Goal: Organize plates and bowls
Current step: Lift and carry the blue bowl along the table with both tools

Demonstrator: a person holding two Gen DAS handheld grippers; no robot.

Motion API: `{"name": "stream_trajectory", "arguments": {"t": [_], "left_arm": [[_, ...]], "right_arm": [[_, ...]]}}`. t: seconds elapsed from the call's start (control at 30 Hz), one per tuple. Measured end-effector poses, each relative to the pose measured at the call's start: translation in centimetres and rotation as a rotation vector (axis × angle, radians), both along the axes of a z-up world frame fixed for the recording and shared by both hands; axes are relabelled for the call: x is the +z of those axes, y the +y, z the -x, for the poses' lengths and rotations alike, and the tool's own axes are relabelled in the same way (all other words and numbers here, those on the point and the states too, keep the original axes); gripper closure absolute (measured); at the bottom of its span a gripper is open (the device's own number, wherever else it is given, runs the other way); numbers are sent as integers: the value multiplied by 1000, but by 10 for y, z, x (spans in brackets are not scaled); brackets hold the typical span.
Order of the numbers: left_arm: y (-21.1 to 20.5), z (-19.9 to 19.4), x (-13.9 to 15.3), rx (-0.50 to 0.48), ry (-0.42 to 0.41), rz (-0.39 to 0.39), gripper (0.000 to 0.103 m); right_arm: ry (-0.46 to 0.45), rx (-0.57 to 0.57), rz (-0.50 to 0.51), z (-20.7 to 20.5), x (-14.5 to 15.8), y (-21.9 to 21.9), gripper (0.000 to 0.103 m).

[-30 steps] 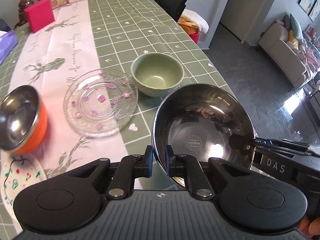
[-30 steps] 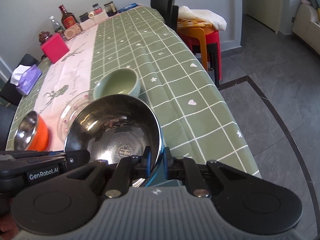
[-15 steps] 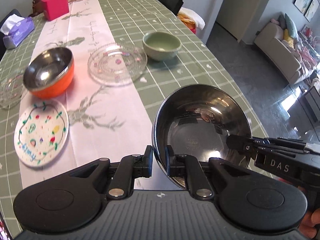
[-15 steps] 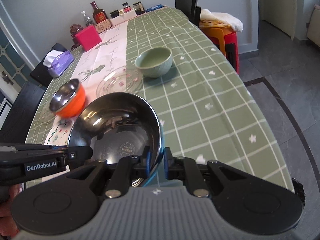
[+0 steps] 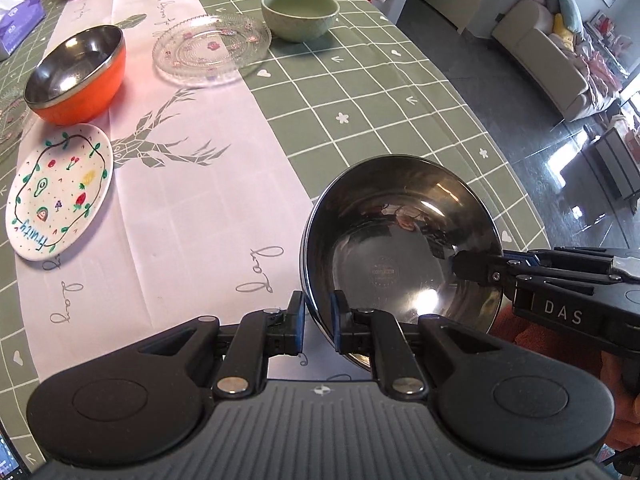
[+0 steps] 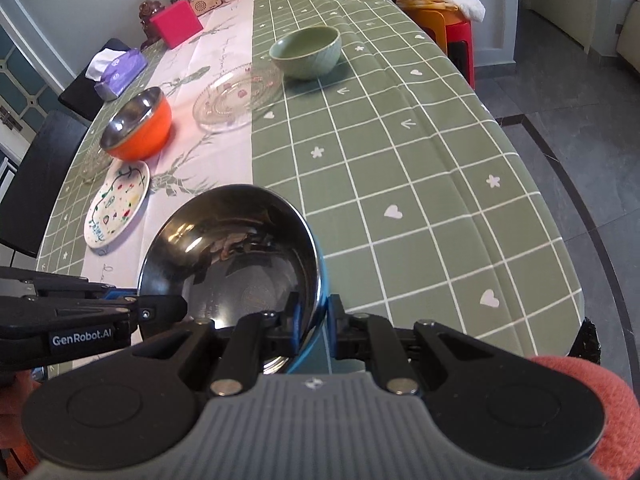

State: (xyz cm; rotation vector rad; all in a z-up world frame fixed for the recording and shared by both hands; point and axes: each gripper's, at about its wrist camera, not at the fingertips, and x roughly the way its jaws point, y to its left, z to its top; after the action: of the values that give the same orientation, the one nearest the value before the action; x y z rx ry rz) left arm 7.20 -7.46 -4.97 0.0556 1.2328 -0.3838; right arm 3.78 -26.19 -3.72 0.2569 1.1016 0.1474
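Between both tools, above the near end of the table (image 6: 420,184), a large steel bowl (image 5: 400,248) with a blue outer wall is held by its rim. The left tool (image 5: 318,324) is narrowed onto the near-left rim, one finger inside the bowl and one outside. The right tool (image 6: 316,322) is closed on the opposite rim in the same manner, its blue pads (image 6: 333,326) pressed against the outer wall. The bowl is carried slightly tilted and appears clear of the cloth.

Step in hand, as judged: transport of the steel bowl toward a gathering place with the other bowls. The next move is judged to call for level carriage with both tools moved together, then lowering onto the table or into a matching bowl before either grip is loosened. Slippage on the polished rim is the likely risk.

Ahead of the left tool and to its left, an orange bowl (image 5: 76,76) with a steel lining is set. Just nearer, a painted fruit plate (image 5: 60,192) lies flat. Farther ahead, a clear glass plate (image 5: 212,50) lies on the pale runner (image 5: 208,216), with a green ceramic bowl (image 5: 300,14) just beyond it on the checked cloth. Well beyond, at the far end, a pink box (image 6: 176,24) and a tissue pack (image 6: 120,68) are noted.
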Motion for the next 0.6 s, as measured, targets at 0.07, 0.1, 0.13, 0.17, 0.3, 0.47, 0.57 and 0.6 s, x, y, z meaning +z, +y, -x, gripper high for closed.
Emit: {"name": "stream_trajectory", "arguments": {"t": [0.07,0.1,0.13,0.17,0.3,0.47,0.57,0.6], "left_arm": [[-1,-1,-3,-1,5,-1,88],[-2,-1,-4,-3,7,-2,88],[-2,-2,-5,-4,7,-2,88],[-3,-2,-6,-5,7,-4,88],[-5,-4,-9,-7,12,-6,88],[-8,-4,-9,-15,8,-17,88],[-7,-5,-9,-12,15,-12,87],[-7,-5,-10,-14,17,-9,87]], "right_arm": [[8,-2,-1,-1,-2,-1,92],[9,-2,0,-1,-3,-2,92],[9,-2,4,-2,-4,-1,92],[10,-1,9,-2,-4,-1,92],[18,-2,11,-5,-9,-3,92],[15,0,17,-7,-9,-4,92],[14,2,18,-7,-9,-3,92],[15,3,18,-7,-9,-3,92]]}}
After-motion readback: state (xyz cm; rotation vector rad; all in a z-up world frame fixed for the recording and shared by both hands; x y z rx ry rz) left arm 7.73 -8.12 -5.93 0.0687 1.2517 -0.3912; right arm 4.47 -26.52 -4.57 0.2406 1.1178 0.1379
